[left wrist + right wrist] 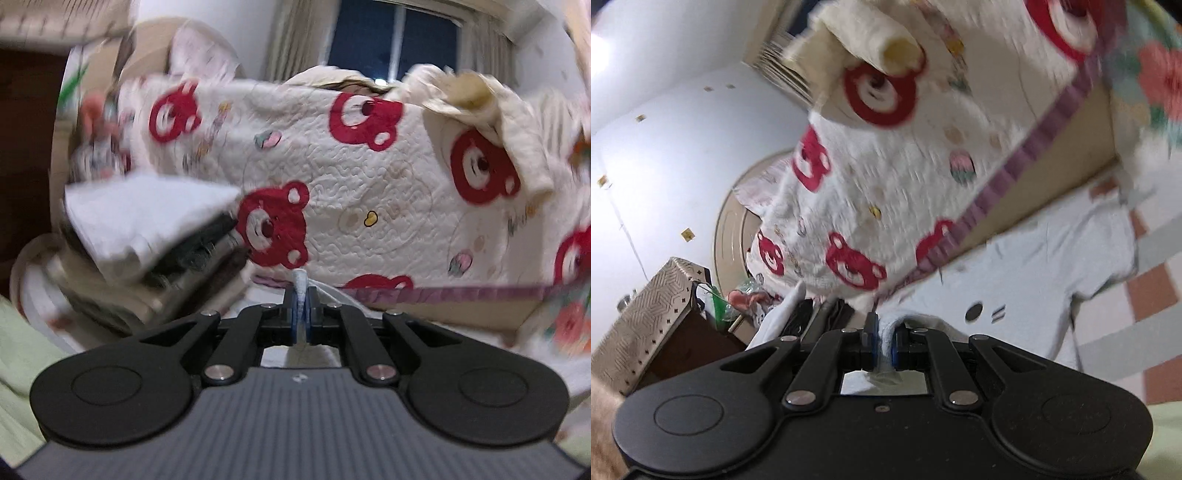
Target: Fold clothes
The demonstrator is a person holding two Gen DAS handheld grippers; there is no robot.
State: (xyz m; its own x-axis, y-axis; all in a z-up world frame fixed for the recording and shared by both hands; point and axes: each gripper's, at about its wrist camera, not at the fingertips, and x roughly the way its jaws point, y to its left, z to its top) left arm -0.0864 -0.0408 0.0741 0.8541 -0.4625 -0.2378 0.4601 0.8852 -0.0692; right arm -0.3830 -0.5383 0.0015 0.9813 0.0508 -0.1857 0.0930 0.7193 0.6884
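Grippers both clamped on pale cloth: left gripper [303, 291] pinches a thin edge; right gripper [884, 332] grips a fold of the T-shirt [1052, 266], which spreads flat ahead-right, beside the bear quilt [886, 177].

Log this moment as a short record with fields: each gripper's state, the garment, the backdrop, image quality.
left gripper: shut on a thin pinch of pale fabric
right gripper: shut on a fold of the light t-shirt
light t-shirt: spread flat, dark round mark on its front
bear-print quilt: white with red bears, covers the bed beyond
folded pile: white piece on top, dark ones below
image quality: both views motion-blurred
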